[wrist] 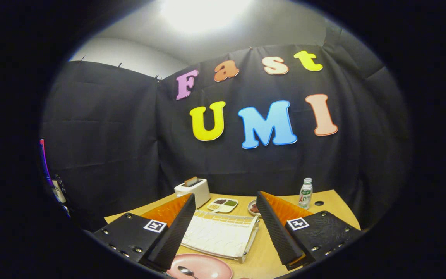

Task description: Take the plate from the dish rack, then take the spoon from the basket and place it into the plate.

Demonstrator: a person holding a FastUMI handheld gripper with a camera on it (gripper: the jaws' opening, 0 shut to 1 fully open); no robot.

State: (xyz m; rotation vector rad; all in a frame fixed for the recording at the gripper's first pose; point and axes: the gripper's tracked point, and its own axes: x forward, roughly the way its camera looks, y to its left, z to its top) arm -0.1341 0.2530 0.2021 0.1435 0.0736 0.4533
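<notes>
My gripper (225, 205) is open, its two black ribbed fingers (178, 226) spread wide above the wooden table (263, 252) with nothing between them. A pink plate (203, 267) lies on the table just under the left finger, near the table's front. A metal spoon (185, 271) rests in the plate. The white wire dish rack (221, 234) stands between the fingers, just beyond the plate, with no dish in it.
At the far side of the table stand a white toaster (193, 190) with a slice in it, a small divided tray of food (223, 205), a small dish (253, 208) and a green-labelled bottle (305, 193). Black cloth walls close the booth behind.
</notes>
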